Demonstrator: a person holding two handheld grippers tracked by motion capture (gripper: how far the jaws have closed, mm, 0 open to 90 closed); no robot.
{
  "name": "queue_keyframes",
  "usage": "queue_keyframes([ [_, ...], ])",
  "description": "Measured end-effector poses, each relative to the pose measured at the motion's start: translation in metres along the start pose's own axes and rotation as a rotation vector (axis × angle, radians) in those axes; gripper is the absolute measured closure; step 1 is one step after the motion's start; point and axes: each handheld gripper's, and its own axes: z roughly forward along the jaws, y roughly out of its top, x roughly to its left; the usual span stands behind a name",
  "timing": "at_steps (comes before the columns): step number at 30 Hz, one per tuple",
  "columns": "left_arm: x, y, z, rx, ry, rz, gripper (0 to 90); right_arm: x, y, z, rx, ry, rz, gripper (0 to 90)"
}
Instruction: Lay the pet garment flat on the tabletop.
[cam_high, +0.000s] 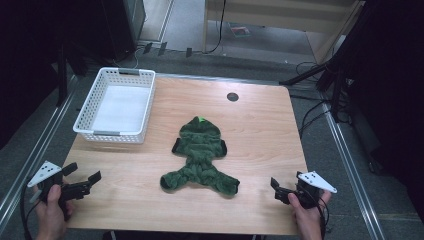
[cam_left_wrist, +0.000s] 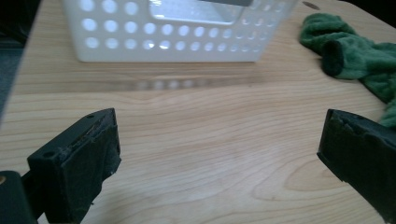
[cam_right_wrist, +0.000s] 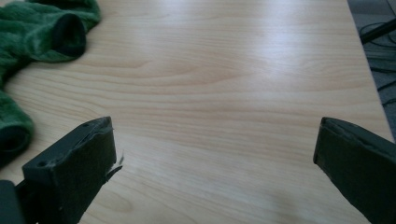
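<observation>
Wooden table (cam_high: 260, 130) bears green garment (cam_high: 200, 155), hood pointing away lengthwise.

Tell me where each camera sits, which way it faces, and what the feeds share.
High view: above the near edge, looking forward and down on the table; both hands, left gripper, right gripper.
Left gripper view: low over the wood, facing the white basket; its own open jaws.
Right gripper view: low, facing bare wood and the far edge; its own open jaws.
Shared: the green garment shows in all three.
</observation>
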Motion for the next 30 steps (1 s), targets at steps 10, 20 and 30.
queue_keyframes([
  [10, 0.022, 0.0, -0.01, -0.024, 0.056, -0.03, 0.0, -0.027, -0.011, -0.014, -0.003, -0.048, 0.039, 0.0],
  [20, 0.023, -0.002, 0.0, 0.003, 0.073, -0.025, 0.0, -0.029, -0.013, -0.009, 0.01, -0.052, 0.049, 0.0],
  [30, 0.024, -0.002, 0.003, 0.02, 0.078, -0.047, 0.0, -0.029, -0.013, -0.006, 0.022, -0.065, 0.066, 0.0],
])
